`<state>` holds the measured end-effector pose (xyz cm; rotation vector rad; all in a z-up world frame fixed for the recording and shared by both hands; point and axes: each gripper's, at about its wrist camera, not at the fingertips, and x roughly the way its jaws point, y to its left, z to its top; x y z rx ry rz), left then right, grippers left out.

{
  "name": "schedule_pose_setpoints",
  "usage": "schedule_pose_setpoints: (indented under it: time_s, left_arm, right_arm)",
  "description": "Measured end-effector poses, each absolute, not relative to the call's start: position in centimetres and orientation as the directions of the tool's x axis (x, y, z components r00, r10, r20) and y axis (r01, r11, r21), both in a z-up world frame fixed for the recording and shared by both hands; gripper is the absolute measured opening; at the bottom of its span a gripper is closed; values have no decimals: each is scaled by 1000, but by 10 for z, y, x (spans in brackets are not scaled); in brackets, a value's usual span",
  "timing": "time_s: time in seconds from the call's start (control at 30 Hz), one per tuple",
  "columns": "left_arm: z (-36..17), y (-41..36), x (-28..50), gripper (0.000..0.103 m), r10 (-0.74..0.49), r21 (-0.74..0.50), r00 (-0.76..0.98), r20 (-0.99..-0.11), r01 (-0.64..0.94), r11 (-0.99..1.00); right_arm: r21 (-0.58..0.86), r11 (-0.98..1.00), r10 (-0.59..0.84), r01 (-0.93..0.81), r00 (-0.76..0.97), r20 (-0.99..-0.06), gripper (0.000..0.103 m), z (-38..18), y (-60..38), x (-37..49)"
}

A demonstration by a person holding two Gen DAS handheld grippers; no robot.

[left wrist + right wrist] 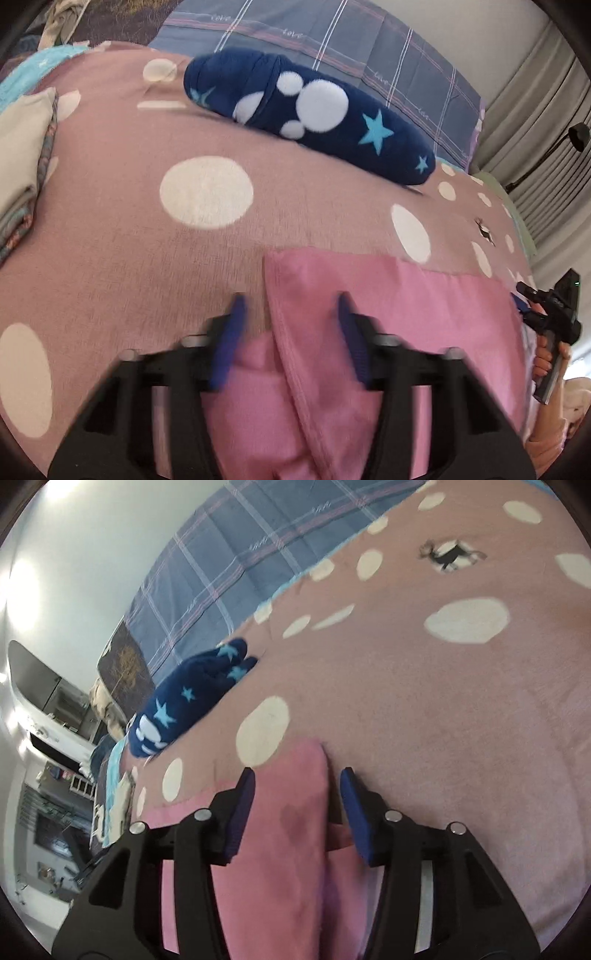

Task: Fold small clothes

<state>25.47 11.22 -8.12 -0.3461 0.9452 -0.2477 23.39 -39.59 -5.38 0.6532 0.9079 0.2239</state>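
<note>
A small pink garment (388,306) lies flat on a mauve bedspread with white dots (147,229). My left gripper (291,314) is open, its blue pads (232,332) on either side of the garment's left corner and seamed edge. My right gripper (297,786) is open too, with the garment's other corner (295,812) between its blue pads (354,805). The right gripper with the hand that holds it also shows at the right edge of the left wrist view (550,314).
A folded navy fleece piece with white spots and blue stars (314,110) lies further back on the bedspread; it also shows in the right wrist view (184,698). A stack of folded clothes (22,155) sits at the left. A blue plaid sheet (332,40) lies behind.
</note>
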Motion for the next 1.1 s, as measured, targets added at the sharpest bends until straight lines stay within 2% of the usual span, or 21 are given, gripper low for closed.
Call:
schedule_pose_setpoints:
  time_s: [0.03,0.07,0.1,0.13,0.17,0.23,0.3,0.33,0.37,0.43,0.5,0.6,0.77,0.87,0.9,0.93,1.03,1.1]
  left_arm:
    - [-80,112,256,1,-371,-412,561,-740,57,909]
    - [-76,115,255,1,-376,-432,580,-722,45,901]
    - [-66,117,250,1,-374,-440,617,-693,50,897]
    - [-56,118,244,1,-363,-428,646,-672,62,902]
    - [-49,120,239,1,-345,-408,669,-658,69,910]
    - [-43,123,233,2,-313,-361,685,-658,77,929]
    - [-46,125,231,2,-276,-326,661,-698,50,944]
    - [-48,128,226,7,-263,-316,648,-715,36,948]
    - [-48,132,218,12,-271,-324,642,-717,37,945]
    - [-45,140,198,33,-274,-327,651,-708,41,944]
    - [-41,148,166,38,-293,-347,664,-688,54,936]
    - [-42,153,118,38,-385,-423,641,-664,102,900]
    - [-54,139,58,38,-504,-497,571,-649,183,848]
    - [-59,125,41,38,-536,-494,538,-650,236,837]
    - [-61,120,38,32,-538,-484,527,-658,251,838]
    - [-63,115,36,0,-545,-482,513,-663,264,835]
    - [-63,104,27,0,-455,-400,531,-715,223,889]
    - [-50,111,18,0,-437,-385,577,-690,217,897]
  right_arm:
    - [604,794,448,71,602,-661,50,-54,-392,237]
    - [588,807,443,58,600,-666,45,-52,-389,240]
    - [554,832,431,27,599,-675,14,-49,-382,243]
    - [542,841,432,3,601,-673,4,-45,-377,244]
    - [543,840,431,-7,616,-659,2,-40,-375,241]
    - [560,828,432,-39,681,-591,2,-23,-377,231]
    - [512,859,368,-4,700,-612,9,-21,-380,227]
    - [476,878,316,42,696,-645,15,-23,-382,225]
    - [471,879,297,70,692,-657,27,-25,-385,223]
    - [514,852,311,96,697,-646,30,-31,-394,204]
    - [522,849,322,78,706,-631,31,-29,-397,175]
    - [490,871,311,49,715,-626,39,-26,-400,129]
    - [495,869,339,26,697,-632,42,-34,-399,50]
    - [517,856,350,34,698,-625,44,-38,-393,23]
    - [521,853,353,34,698,-623,45,-38,-391,18]
    - [526,850,359,30,698,-619,45,-38,-389,13]
    - [521,853,368,15,692,-622,46,-36,-377,4]
    - [509,861,362,8,693,-624,46,-33,-371,-2]
